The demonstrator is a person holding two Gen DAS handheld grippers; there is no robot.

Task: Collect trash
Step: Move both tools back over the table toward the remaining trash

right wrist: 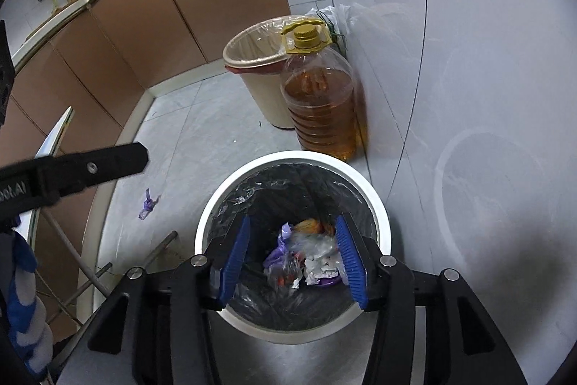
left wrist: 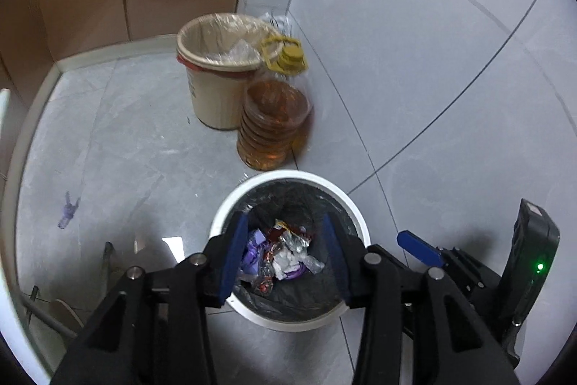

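Note:
A white round bin (left wrist: pixel 355 215) with a black liner stands on the grey tile floor; it also shows in the right wrist view (right wrist: pixel 382 211). Crumpled wrappers and purple scraps (left wrist: pixel 285 255) lie inside it, seen too in the right wrist view (right wrist: pixel 306 262). My left gripper (left wrist: pixel 285 222) is open and empty above the bin. My right gripper (right wrist: pixel 294 222) is open and empty above the same bin. A small purple wrapper (left wrist: pixel 68 210) lies on the floor left of the bin, also in the right wrist view (right wrist: pixel 147 204).
A beige bin (left wrist: pixel 216 74) with a clear liner and a large oil bottle (left wrist: pixel 274 125) with a yellow cap stand behind the white bin. Brown cabinets (right wrist: pixel 144 24) run along the left. Metal legs (right wrist: pixel 108 269) stand at lower left. The right gripper's body (left wrist: pixel 530 262) shows at right.

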